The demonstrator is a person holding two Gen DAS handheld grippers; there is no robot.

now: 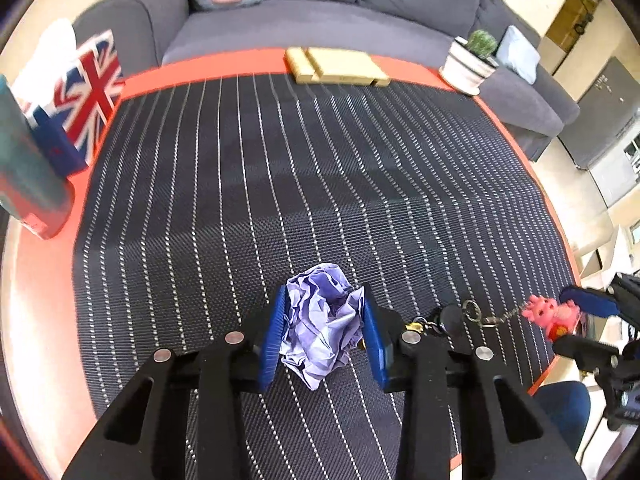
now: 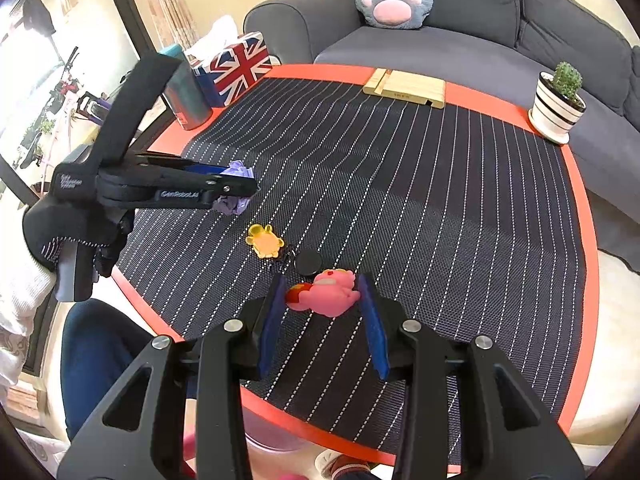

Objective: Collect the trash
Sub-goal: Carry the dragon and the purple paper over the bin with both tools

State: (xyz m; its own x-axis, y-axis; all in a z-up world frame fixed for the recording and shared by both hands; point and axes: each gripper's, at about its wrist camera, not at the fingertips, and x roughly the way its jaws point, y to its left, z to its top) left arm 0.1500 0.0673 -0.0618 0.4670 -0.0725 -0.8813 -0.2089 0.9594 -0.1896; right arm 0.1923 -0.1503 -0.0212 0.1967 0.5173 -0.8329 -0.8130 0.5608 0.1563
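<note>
L gripper (image 1: 324,324) is clamped on the crumpled purple paper ball (image 1: 322,322), both blue pads pressing its sides; ball sits low over the dark striped mat (image 1: 280,184), near the mat's front edge. From the R wrist view the same L gripper (image 2: 236,184) comes in from the left w/ the paper wad (image 2: 236,186) bunched between its fingers, a hand in a dark glove (image 2: 52,236) w/ white sleeve behind it. R gripper (image 2: 322,292) is closed around the pink pig keychain toy (image 2: 326,292), pads at both flanks of the toy, which lies on the mat near the front orange rim; in the L wrist view the toy (image 1: 550,314) shows at far right w/ a chain running to a key ring (image 1: 472,312) and a black round fob (image 1: 452,318). A yellow flat charm (image 2: 265,241) lies on the mat between the 2 grippers, just left of the fob (image 2: 309,261). Mat covers most of a round orange table (image 2: 576,208). At the far rim: wooden stand (image 2: 404,88), a small cactus in a white striped pot (image 2: 558,108) at far right. At far left: Union Jack tissue box (image 2: 240,68) and a teal can (image 2: 186,92) beside it, touching or nearly so. Behind the table a grey sofa (image 2: 460,40) w/ a paw-shaped cushion (image 2: 394,2).
</note>
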